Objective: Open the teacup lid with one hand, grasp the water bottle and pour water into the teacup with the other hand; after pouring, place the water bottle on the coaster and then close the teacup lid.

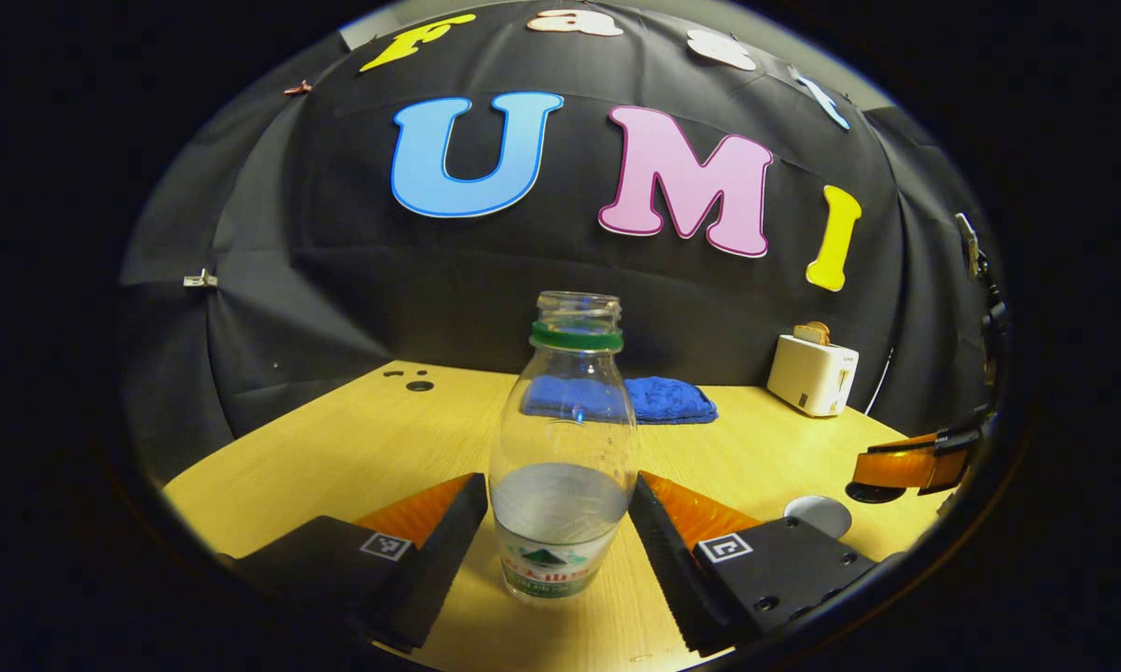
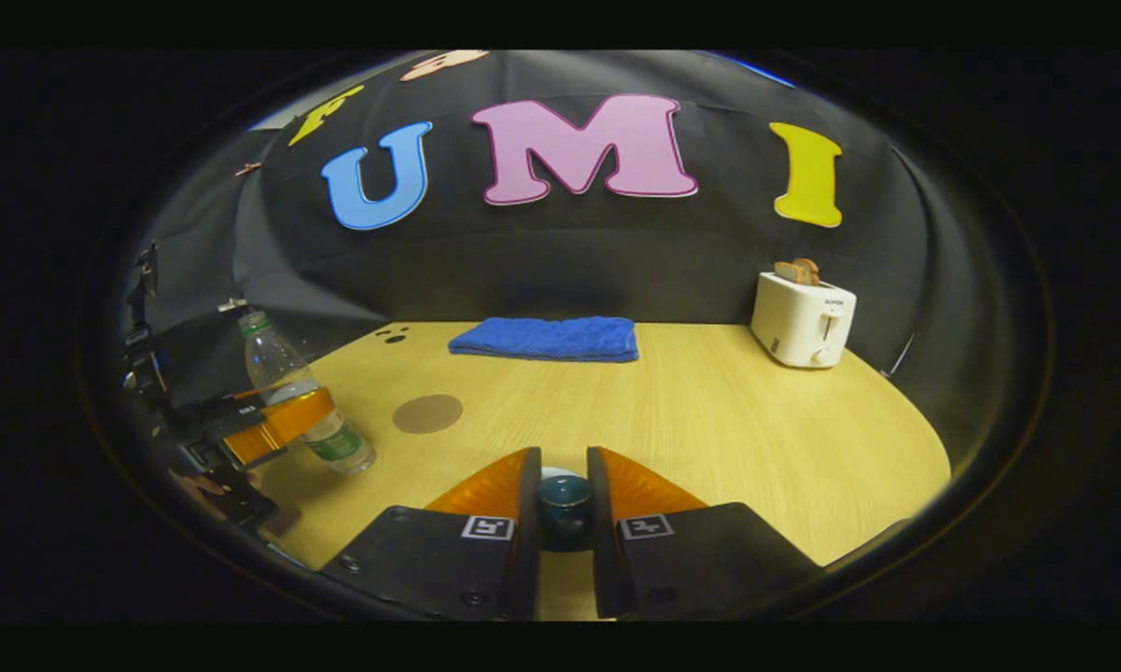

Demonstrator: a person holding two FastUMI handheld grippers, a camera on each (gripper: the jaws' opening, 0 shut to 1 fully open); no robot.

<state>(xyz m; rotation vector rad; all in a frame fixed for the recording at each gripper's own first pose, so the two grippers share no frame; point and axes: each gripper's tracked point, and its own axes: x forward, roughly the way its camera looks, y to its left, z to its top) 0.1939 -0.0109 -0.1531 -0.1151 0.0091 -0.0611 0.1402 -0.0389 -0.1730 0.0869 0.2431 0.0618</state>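
Left gripper view: my left gripper (image 1: 560, 523) is clamping the uncapped water bottle (image 1: 563, 457), standing upright on the table (image 1: 355, 448).
Right gripper (image 2: 565, 509) is pinching the teacup lid's knob (image 2: 564, 497); coaster (image 2: 427, 413) is lying near the bottle, well ahead of the cloth (image 2: 546, 338) and toaster (image 2: 803, 317).

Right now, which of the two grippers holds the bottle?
The left gripper: its jaws flank the water bottle. The right gripper grips a small dark knob.
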